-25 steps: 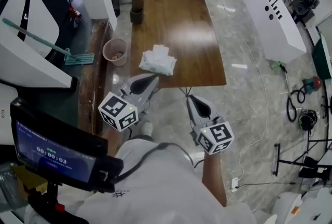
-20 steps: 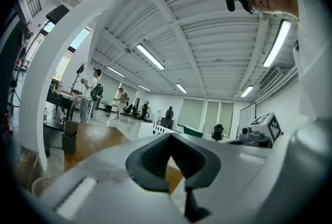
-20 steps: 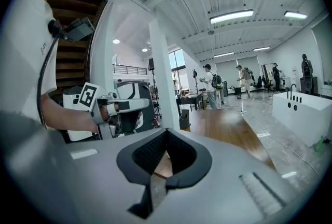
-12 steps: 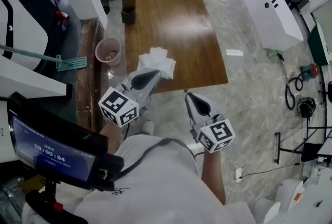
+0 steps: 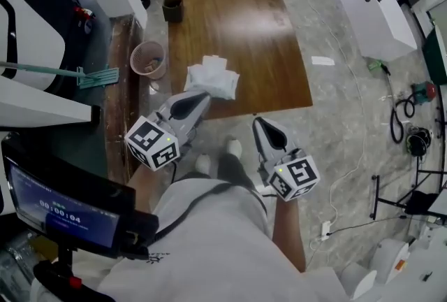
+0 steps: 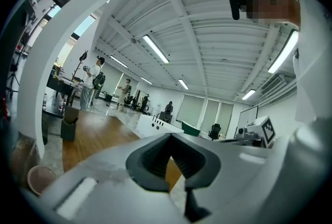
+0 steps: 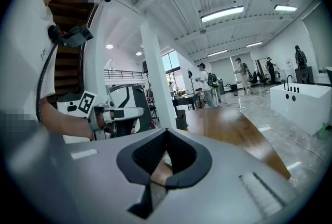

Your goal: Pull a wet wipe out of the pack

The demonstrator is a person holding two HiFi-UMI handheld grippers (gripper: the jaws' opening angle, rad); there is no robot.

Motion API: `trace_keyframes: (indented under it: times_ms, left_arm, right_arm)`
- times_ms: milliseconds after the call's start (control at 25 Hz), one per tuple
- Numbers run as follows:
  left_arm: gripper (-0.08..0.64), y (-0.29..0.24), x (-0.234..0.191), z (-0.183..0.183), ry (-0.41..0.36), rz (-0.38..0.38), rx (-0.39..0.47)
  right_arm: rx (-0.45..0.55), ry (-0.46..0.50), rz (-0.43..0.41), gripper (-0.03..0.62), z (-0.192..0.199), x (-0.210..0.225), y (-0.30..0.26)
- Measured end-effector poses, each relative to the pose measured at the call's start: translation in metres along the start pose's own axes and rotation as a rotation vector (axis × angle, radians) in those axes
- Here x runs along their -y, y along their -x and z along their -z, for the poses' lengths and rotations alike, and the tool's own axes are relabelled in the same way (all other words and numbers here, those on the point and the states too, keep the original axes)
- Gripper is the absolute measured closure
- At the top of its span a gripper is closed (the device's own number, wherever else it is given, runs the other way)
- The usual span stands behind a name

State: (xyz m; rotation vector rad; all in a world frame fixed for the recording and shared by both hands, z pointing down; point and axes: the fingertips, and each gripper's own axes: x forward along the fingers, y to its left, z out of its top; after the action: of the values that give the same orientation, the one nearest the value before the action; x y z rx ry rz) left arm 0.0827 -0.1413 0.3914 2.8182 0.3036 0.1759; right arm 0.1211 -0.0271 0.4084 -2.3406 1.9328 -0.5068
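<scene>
Compared with a second before, the left gripper (image 5: 202,94) had moved up the frame toward the pack of wet wipes (image 5: 214,81). Its tip now overlapped the pack's near edge in the head view, though contact could not be judged. The right gripper (image 5: 258,121) had hardly shifted and hung off the table's (image 5: 237,14) near edge, just right of centre. The person's shoes (image 5: 233,147), not seen earlier, now showed between the two grippers.

The pack lay on the near left part of the brown table, left of centre in the frame, with crumpled white wipe bunched on its top. Each gripper's own view showed its jaws pressed together with nothing between them.

A pink bucket (image 5: 149,45) stood on the floor just left of the table, in the upper left of the frame, with some brownish scraps inside that were too small to name. A dark box (image 5: 172,12) sat on the table's far left corner, and its contents could not be seen.
</scene>
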Motion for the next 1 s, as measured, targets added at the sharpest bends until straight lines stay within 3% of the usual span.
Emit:
trace_keyframes:
  times_ms: [200,560,1000]
  left_arm:
    - [0.558,-0.003,-0.02,-0.002,0.004,-0.086,0.01]
    - [0.558,-0.016,-0.047,-0.043,-0.046,-0.283,0.106]
    - [0.558,-0.006,-0.063,-0.038,0.001,-0.453,0.17]
  right_arm:
    - [-0.003,0.029,-0.101,0.584,-0.006,0.011,-0.031]
    - [0.022,0.131,-0.337,0.584,-0.062,0.031,-0.091]
    - [-0.096,0.206,-0.566,0.584,-0.042,0.029,-0.15]
